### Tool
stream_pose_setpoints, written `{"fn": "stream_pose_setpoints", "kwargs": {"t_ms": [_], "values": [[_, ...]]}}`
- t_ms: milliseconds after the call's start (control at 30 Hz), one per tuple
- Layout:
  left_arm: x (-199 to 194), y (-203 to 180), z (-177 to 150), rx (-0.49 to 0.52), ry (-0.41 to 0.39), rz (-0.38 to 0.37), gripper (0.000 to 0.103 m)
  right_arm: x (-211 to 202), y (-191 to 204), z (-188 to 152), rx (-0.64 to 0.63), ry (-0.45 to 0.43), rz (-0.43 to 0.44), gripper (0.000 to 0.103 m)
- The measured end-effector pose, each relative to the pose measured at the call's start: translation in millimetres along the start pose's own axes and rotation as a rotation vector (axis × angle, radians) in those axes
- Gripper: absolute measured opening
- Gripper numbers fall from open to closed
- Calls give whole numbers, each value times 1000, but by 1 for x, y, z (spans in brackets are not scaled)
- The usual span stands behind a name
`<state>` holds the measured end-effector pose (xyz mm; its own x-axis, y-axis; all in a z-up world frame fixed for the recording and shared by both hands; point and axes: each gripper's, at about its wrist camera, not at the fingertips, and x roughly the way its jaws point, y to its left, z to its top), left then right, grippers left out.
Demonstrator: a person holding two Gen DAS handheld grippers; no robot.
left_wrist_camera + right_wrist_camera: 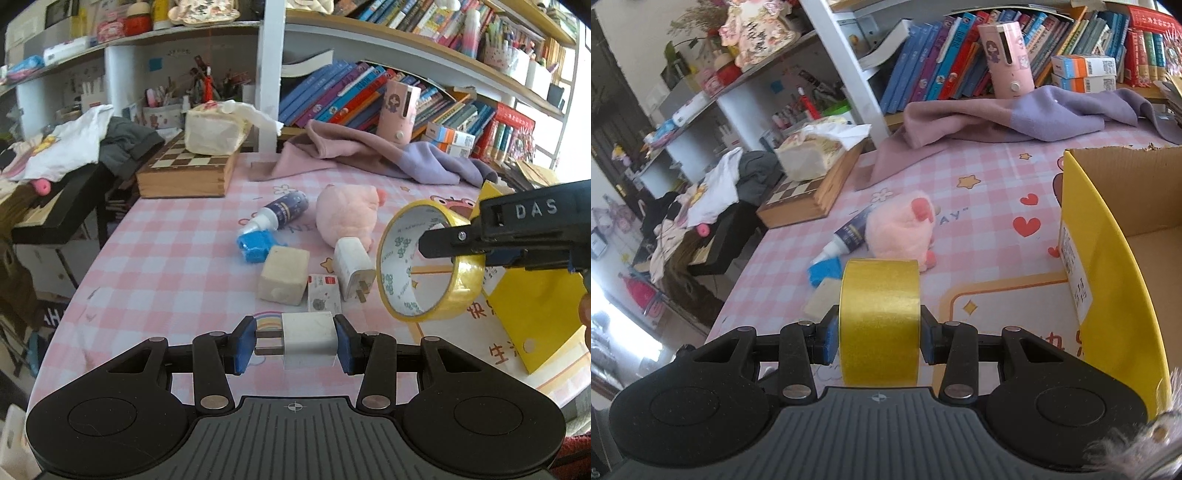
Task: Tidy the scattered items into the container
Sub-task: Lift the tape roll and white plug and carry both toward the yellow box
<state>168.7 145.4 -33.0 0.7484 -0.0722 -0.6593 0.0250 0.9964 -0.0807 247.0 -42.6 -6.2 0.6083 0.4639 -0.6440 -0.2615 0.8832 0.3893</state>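
Note:
My left gripper point(295, 341) is shut on a white plug adapter point(309, 338), held just above the pink checked tablecloth. My right gripper point(879, 334) is shut on a yellow tape roll point(880, 317); the tape roll point(430, 262) also shows in the left wrist view, held in the air left of the yellow cardboard box point(535, 310). The box point(1108, 258) stands open at the right. On the cloth lie a pink plush pig point(347, 214), a dark glue bottle point(284, 212), a blue piece point(255, 249), a beige block point(283, 280), a second white charger point(354, 273) and a small card pack point(324, 299).
A wooden chess box point(184, 173) with a tissue pack point(214, 129) on it stands at the back left. A purple cloth point(369, 155) lies along the back by bookshelves. The table's left edge drops to a black stand point(62, 218) with clothes.

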Motion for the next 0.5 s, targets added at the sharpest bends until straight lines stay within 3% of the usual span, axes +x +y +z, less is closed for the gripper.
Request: {"fn": "stream_pose_setpoints", "kwargs": {"t_ms": [500], "values": [[-43, -18, -28, -17, -34, 13, 43, -44, 3, -34, -34, -9, 39, 39]]}}
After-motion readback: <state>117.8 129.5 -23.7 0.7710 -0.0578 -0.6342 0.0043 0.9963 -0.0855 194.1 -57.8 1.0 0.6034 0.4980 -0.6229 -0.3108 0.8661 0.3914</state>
